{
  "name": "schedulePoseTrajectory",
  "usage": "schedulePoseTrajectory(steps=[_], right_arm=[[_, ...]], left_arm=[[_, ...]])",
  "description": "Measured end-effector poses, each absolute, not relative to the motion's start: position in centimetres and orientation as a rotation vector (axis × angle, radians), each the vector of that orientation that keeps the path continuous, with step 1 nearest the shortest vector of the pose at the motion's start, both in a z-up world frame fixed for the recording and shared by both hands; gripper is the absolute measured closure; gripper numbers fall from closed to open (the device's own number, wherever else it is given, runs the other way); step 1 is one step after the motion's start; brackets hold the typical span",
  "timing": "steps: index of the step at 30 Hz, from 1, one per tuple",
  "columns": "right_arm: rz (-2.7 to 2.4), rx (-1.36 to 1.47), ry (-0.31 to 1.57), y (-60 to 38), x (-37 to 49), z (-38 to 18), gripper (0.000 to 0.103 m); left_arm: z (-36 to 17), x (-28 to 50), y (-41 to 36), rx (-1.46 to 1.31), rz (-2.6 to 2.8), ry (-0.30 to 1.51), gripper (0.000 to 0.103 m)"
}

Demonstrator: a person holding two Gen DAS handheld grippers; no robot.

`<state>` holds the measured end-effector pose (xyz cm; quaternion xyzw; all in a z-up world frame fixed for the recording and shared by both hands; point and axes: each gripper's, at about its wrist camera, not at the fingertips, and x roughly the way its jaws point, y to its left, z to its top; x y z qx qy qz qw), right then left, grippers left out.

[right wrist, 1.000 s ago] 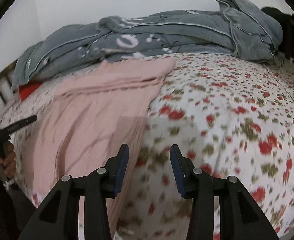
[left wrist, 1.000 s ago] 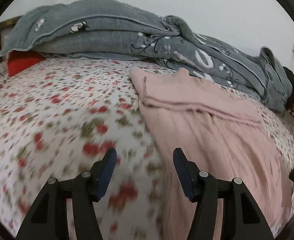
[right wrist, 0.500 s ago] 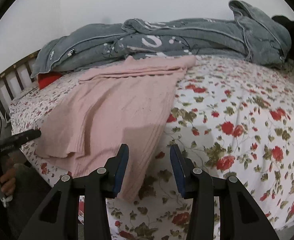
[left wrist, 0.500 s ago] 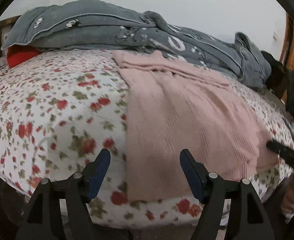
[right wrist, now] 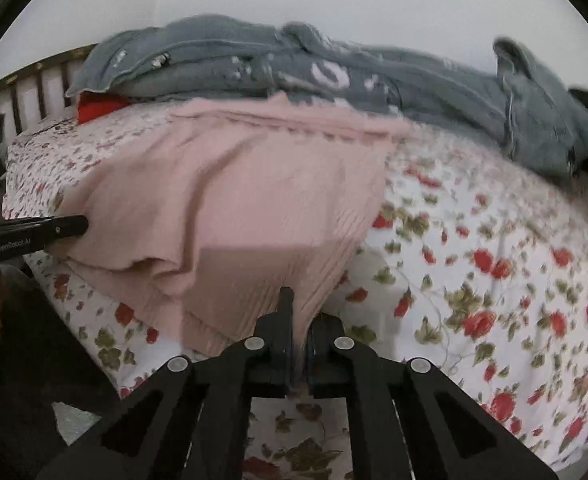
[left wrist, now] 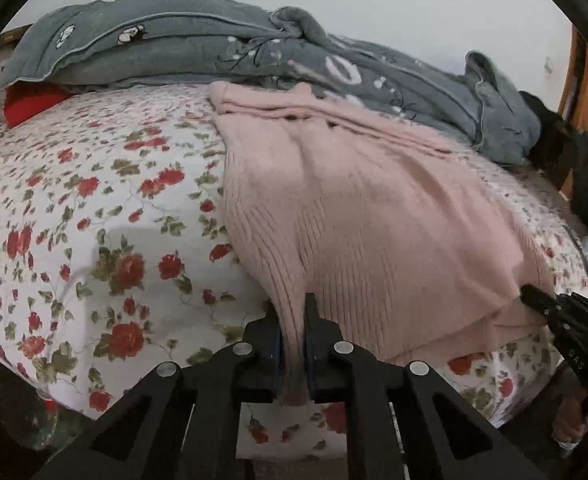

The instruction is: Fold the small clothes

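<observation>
A pink knitted sweater (left wrist: 358,208) lies spread on the flowered bed, its hem hanging over the near edge. My left gripper (left wrist: 293,320) is shut on the sweater's left bottom corner. My right gripper (right wrist: 300,320) is shut on the right bottom corner of the sweater (right wrist: 230,196). The right gripper shows at the right edge of the left wrist view (left wrist: 534,300), and the left gripper shows at the left edge of the right wrist view (right wrist: 66,226).
A grey blanket (left wrist: 214,52) is heaped along the far side of the bed, with a red cushion (left wrist: 30,102) under its left end. The flowered sheet (left wrist: 74,220) lies bare left of the sweater. A wooden headboard (right wrist: 34,84) stands at the left.
Both grippers were open and moving back toward the bed's near edge. Now each has closed on a bottom corner of the sweater.
</observation>
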<state>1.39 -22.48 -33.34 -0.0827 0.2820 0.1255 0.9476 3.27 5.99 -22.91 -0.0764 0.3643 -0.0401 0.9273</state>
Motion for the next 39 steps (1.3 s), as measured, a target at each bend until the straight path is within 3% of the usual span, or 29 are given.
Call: schedulePoseTrajectory(steps=[4, 7, 18, 24, 39], right_arm=[[0.27, 0.049, 0.521, -27.3, 0.6, -31.1, 0.099], [0.274, 0.179, 0.602, -30.3, 1.3, -31.8, 0.099], [0.259, 0.061, 0.658, -28.0, 1.6, -32.7, 0.096], [0.277, 0.057, 0.61, -27.5, 1.4, -32.3, 0.07], [0.227, 0.046, 0.636, -26.7, 1.5, -33.7, 0.07]], left_arm=[[-22.2, 2.3, 8.8, -0.262, -0.09, 0.703, 0.094], [-22.8, 2.4, 10.6, -0.354, -0.119, 0.732, 0.094], [-24.4, 1.3, 12.3, -0.423, -0.143, 0.796, 0.092], [-24.7, 1.6, 12.3, -0.444, -0.135, 0.807, 0.082], [-24.3, 1.9, 9.7, -0.303, -0.07, 0.812, 0.078]])
